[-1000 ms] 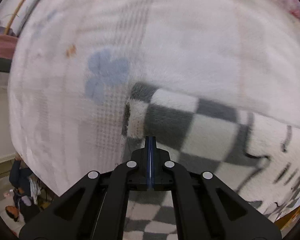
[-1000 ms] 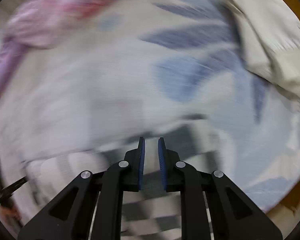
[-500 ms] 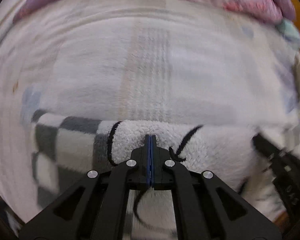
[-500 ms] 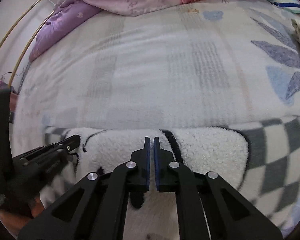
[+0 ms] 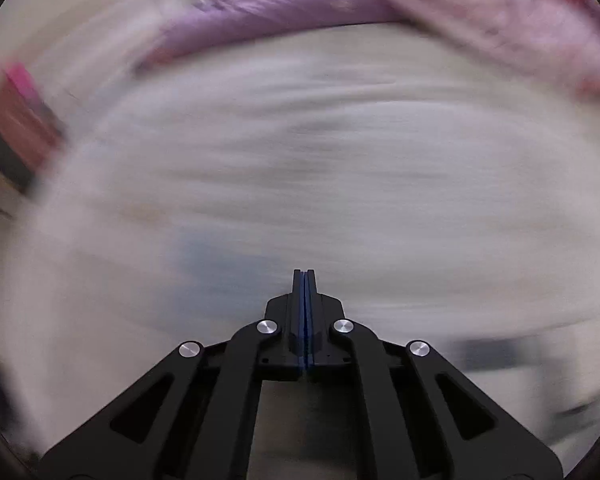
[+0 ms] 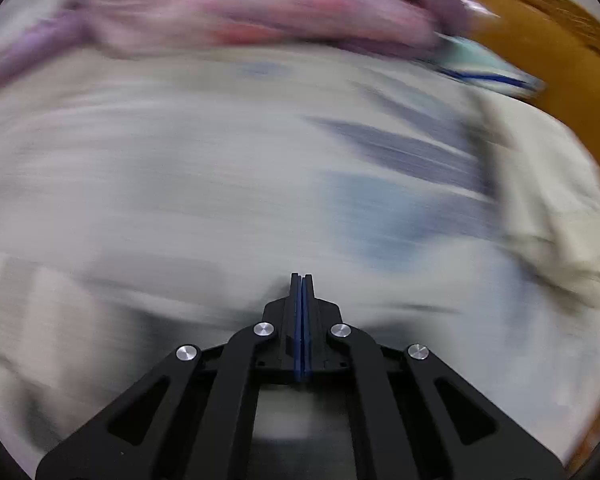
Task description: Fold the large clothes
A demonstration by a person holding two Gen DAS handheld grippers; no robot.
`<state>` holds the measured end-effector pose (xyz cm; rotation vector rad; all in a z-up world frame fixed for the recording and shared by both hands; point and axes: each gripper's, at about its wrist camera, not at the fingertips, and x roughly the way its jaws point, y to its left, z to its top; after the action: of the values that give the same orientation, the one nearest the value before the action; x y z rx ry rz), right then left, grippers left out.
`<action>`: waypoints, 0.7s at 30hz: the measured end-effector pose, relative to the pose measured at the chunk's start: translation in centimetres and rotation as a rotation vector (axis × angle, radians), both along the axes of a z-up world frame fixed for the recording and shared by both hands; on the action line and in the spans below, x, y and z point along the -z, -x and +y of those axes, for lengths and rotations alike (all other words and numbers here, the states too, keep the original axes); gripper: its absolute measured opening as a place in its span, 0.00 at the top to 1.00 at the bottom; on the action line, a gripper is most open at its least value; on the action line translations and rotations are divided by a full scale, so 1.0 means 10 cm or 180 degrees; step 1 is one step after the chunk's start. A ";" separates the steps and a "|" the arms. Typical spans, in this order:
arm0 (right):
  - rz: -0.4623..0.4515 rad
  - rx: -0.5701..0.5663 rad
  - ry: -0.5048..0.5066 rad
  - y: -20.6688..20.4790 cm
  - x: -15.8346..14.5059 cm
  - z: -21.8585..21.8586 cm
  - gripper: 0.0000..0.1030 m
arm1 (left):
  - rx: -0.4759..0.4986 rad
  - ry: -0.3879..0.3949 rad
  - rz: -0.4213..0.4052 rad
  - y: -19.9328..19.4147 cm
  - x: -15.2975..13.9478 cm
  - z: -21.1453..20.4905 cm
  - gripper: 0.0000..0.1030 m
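Across both wrist views, a pale cream bedspread with faint blue and grey patches (image 5: 340, 184) (image 6: 180, 184) is spread over the bed, heavily smeared by motion blur. Along its far edge a pink and purple floral quilt (image 5: 480, 12) (image 6: 284, 12) is bunched. An orange-brown wooden board (image 6: 552, 60) is seen at the right of the right wrist view, with a cream folded cloth (image 6: 552, 184) just below it.

The task's fluffy white garment with grey checks (image 5: 540, 364) (image 6: 60, 320) is made out only as blurred grey-and-white patches at the lower edges, lying on the bedspread near both tools.

The left gripper (image 5: 304, 276) is pressed fully together, blue pads touching; nothing is seen between them. The right gripper (image 6: 302, 280) is likewise closed, with no cloth visibly held.
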<state>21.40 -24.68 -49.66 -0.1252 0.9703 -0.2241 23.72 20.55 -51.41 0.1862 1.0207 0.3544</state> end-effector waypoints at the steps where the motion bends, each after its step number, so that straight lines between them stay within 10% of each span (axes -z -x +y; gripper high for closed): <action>1: 0.0039 0.0019 0.0092 0.01 -0.08 -0.05 1.00 | -0.0195 0.0078 0.0168 0.01 -0.03 0.28 1.00; 7: 0.0079 0.0005 -0.0453 0.17 -0.55 0.24 0.97 | -0.0092 0.0594 0.0163 0.32 -0.47 0.36 1.00; 10: 0.0593 0.0229 -0.0612 0.36 -0.17 0.36 0.98 | -0.0010 0.0531 0.0761 0.60 -0.16 -0.09 1.00; 17: 0.1379 0.0641 -0.1133 1.29 0.02 0.17 1.00 | -0.0228 0.0635 0.1124 1.39 -0.20 0.02 1.00; 21: 0.2383 0.0835 -0.1162 1.87 0.32 0.27 0.99 | -0.0412 0.0570 0.1681 1.94 -0.14 0.15 1.00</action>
<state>2.73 -21.95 -52.85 0.2774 1.7589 -0.2406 4.36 22.00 -50.05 0.0501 1.5842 0.3357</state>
